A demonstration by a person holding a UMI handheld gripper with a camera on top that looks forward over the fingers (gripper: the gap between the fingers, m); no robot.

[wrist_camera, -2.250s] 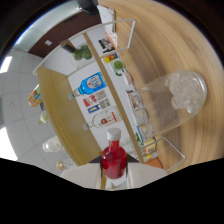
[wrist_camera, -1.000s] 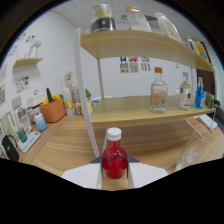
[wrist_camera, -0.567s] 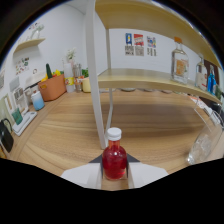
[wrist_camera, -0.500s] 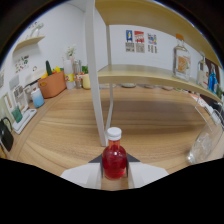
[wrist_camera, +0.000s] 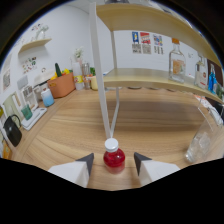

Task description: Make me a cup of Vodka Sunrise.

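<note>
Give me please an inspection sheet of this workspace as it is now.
Surface: wooden table, bare around the bottle.
Job's things: red bottle with white cap, upright on the table; glass with ice beyond the fingers, to one side; clear bottle on the shelf.
Clutter: orange pot, small items by the wall.
Grippers: gripper open, bottle stands between the fingers with gaps.
Cables: nothing seen.
Surroundings: white wall, posters.

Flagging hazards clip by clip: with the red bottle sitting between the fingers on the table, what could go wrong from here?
1. The hand-held gripper is open, with gaps either side of the red bottle; pulling back crookedly might let a finger clip and topple it.
2. The glass stands off to one side on the wooden table; a wide swing could knock it.
3. The white shelf post rises just beyond the bottle, leaving little room forward.
</note>
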